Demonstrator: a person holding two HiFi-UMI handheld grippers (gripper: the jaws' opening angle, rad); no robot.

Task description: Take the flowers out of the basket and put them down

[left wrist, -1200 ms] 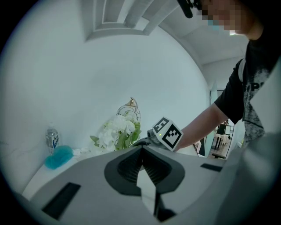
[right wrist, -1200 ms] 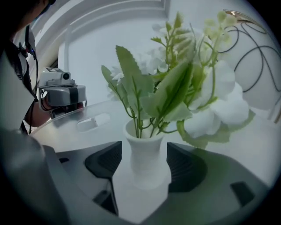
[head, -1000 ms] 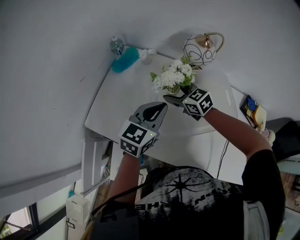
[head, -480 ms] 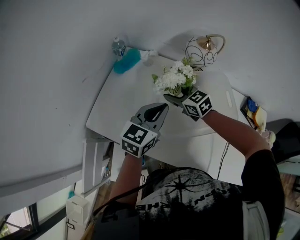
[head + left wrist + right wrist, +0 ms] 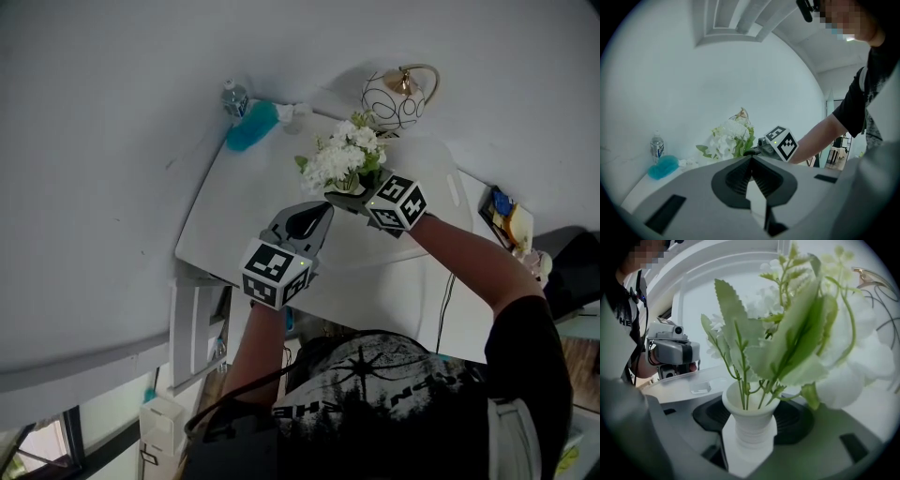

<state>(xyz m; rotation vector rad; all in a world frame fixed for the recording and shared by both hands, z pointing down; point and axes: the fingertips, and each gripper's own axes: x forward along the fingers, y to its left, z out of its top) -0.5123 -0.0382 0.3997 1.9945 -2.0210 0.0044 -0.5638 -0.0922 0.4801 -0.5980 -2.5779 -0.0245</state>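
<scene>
Holding white flowers (image 5: 342, 156) and green leaves, the small white vase (image 5: 750, 423) is gripped at its neck by the right gripper (image 5: 344, 195), just beside the wire basket (image 5: 395, 100), while the left gripper (image 5: 319, 212) is closed and empty.

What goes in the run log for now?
right gripper: jaws shut on small white ribbed vase of white flowers | left gripper: jaws shut, empty | vase: outside round wire basket
</scene>
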